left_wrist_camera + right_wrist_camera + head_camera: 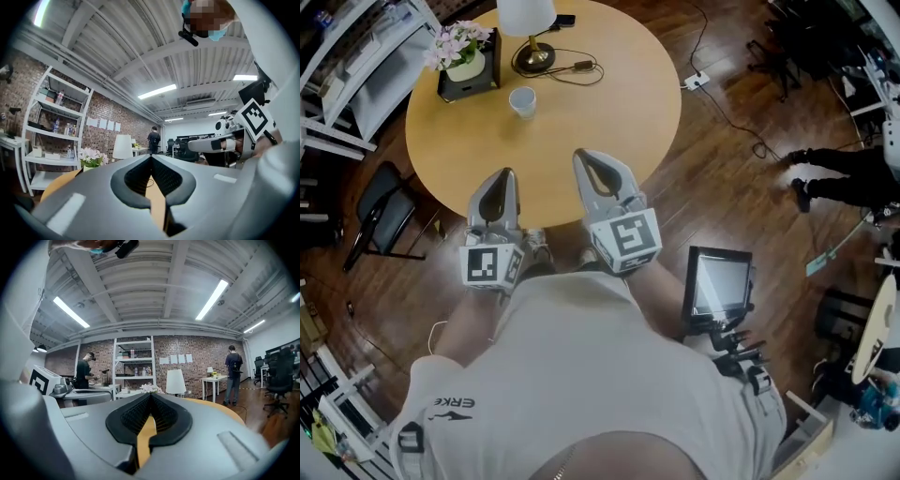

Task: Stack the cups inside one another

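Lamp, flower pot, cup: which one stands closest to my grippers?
The white cup: it stands alone, out in front, while the lamp and flowers sit farther back.

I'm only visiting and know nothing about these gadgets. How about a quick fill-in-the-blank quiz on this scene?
The wooden table is ____ in shape. The cup on it is coloured ____. The fingers of the left gripper and right gripper are ____ (open or shut), holding nothing.
Missing words: round; white; shut.
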Available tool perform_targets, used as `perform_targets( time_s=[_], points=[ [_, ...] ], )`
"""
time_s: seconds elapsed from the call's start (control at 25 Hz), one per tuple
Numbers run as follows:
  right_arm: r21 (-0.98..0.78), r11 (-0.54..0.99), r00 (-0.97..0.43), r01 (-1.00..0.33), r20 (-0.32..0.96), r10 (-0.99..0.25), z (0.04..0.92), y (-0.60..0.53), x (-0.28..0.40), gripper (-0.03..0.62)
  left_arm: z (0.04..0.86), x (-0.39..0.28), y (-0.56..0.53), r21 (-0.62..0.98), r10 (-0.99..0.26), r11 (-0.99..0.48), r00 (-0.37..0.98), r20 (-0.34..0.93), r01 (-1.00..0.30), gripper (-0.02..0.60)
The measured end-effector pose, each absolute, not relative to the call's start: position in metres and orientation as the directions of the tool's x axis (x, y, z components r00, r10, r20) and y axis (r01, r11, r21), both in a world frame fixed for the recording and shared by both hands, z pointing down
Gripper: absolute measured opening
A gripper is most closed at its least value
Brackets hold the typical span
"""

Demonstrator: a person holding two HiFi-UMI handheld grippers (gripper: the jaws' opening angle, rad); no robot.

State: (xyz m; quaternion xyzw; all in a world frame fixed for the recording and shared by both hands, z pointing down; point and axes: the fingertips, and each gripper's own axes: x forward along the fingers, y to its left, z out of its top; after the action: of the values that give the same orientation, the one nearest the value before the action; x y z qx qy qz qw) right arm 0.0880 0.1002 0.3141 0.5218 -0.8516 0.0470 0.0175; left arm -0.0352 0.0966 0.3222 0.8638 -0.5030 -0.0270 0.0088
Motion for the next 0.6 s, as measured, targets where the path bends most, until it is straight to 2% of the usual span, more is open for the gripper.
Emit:
perform_targets(
  time_s=[0.32, 0.6],
  points=[
    [-0.139, 0.495, -0.509, -0.858, 0.088, -0.856, 0.340, 0.150, 0.074, 0.014, 0.330, -0.050, 0.140, -0.006, -0.882, -0.471, 0.471, 0.014, -0.882, 0.002],
    [-0.116, 0.476, -0.487, -0.872, 0.095, -0.868, 0.328, 0.171, 0.062, 0.014, 0.322, -0.059, 0.146, 0.016, -0.859, -0.512, 0.511, -0.024, -0.859, 0.002]
  ],
)
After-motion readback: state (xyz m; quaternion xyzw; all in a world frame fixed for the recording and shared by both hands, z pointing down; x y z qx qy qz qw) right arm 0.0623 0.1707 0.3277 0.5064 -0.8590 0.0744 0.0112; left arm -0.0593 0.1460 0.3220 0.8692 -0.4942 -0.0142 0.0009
